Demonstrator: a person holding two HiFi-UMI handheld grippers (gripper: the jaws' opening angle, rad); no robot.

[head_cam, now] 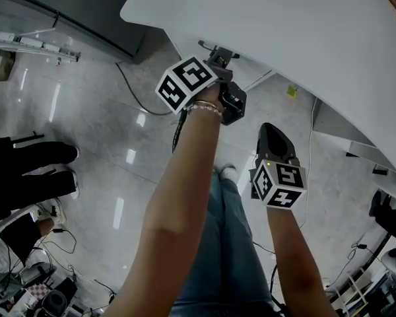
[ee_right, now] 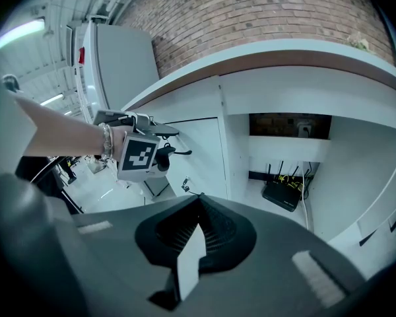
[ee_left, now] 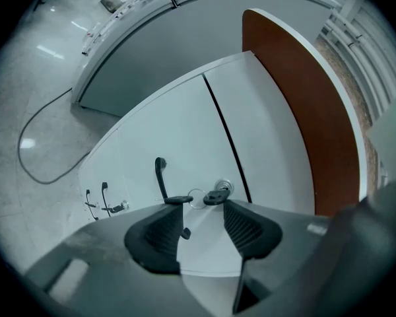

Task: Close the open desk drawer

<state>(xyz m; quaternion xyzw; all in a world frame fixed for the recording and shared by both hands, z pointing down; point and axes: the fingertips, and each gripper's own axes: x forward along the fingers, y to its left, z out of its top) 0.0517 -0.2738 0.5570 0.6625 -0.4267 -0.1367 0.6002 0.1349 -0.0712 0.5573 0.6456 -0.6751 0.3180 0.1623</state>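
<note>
The white drawer front (ee_left: 185, 137) fills the left gripper view, with a black handle (ee_left: 160, 177) and a key (ee_left: 218, 194) with a ring in its lock. My left gripper (ee_left: 201, 226) is open. Its jaws stand just short of the front, one on each side of the lock, with nothing between them. In the head view the left gripper (head_cam: 219, 59) is up against the cabinet under the white desk top (head_cam: 284, 25). Whether the drawer stands out from the cabinet I cannot tell. My right gripper (head_cam: 269, 129) hangs back below the desk edge, shut and empty (ee_right: 198, 200).
Two more small handles (ee_left: 96, 200) show low on the cabinet's left. A black cable (head_cam: 142, 98) loops on the grey floor. A router (ee_right: 282, 195) sits in the recess under the desk. Someone's dark shoes (head_cam: 46, 156) stand at the left. My legs (head_cam: 231, 243) are below.
</note>
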